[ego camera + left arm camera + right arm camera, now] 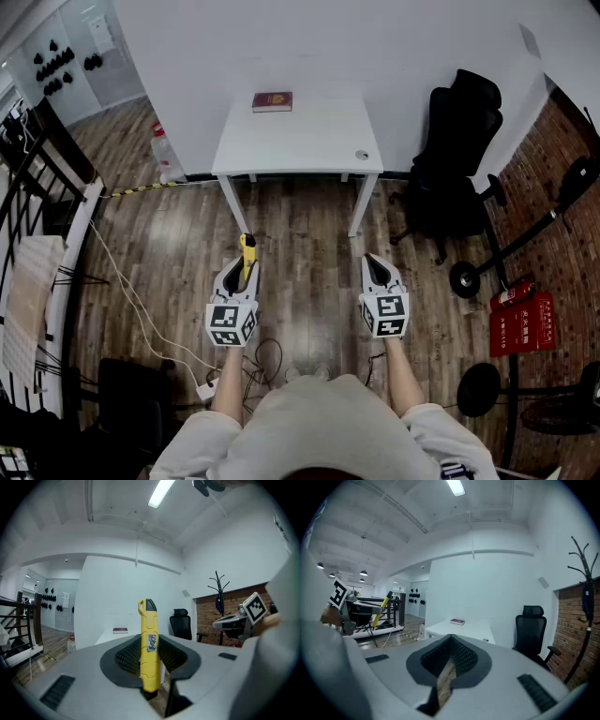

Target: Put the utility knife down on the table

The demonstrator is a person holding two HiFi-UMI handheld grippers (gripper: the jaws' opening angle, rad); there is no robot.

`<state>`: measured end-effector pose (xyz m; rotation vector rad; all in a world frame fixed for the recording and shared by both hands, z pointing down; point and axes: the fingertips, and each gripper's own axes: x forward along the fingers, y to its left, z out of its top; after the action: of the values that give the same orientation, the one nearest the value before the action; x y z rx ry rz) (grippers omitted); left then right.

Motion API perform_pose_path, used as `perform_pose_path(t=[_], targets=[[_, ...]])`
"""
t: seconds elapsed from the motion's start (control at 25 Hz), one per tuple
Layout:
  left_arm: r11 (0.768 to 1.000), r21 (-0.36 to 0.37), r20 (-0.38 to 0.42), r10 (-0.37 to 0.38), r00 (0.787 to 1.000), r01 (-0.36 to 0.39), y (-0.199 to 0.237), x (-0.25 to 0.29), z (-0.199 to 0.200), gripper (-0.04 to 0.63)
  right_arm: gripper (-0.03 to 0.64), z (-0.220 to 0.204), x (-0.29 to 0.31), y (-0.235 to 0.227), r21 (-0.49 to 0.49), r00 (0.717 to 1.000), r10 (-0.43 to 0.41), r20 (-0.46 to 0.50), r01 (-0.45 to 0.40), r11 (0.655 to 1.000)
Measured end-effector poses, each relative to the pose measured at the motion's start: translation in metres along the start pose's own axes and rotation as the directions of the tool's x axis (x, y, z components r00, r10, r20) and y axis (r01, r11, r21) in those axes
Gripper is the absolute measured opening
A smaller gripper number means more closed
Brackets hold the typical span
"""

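Note:
A yellow utility knife (247, 253) with a black tip stands clamped between the jaws of my left gripper (244, 272), its tip sticking out ahead. In the left gripper view the utility knife (149, 648) rises upright from the left gripper (150, 660), whose pads press on its sides. My right gripper (379, 270) is held level beside it, shut with nothing in it; in the right gripper view the right gripper (451, 641) has its jaw tips together. The white table (309, 141) stands ahead across the wooden floor, well beyond both grippers.
A dark red book (272, 101) lies at the table's far edge and a small round object (362, 155) near its right front corner. A black office chair (459, 159) stands to the right, a bottle (165, 155) to the left. Cables (141, 309) trail on the floor.

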<state>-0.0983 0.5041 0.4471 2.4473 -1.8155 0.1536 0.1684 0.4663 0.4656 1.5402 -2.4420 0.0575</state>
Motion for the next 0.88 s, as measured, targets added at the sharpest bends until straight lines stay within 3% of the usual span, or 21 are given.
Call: perform_pose_path(t=[0.88], targets=[[1.000, 0.003, 0.005, 0.010, 1.000, -0.010, -0.033, 0.008, 0.002, 0.109, -0.003, -0.008, -0.014, -0.020, 0.004, 0.999, 0.033, 0.006, -0.033, 0.999]])
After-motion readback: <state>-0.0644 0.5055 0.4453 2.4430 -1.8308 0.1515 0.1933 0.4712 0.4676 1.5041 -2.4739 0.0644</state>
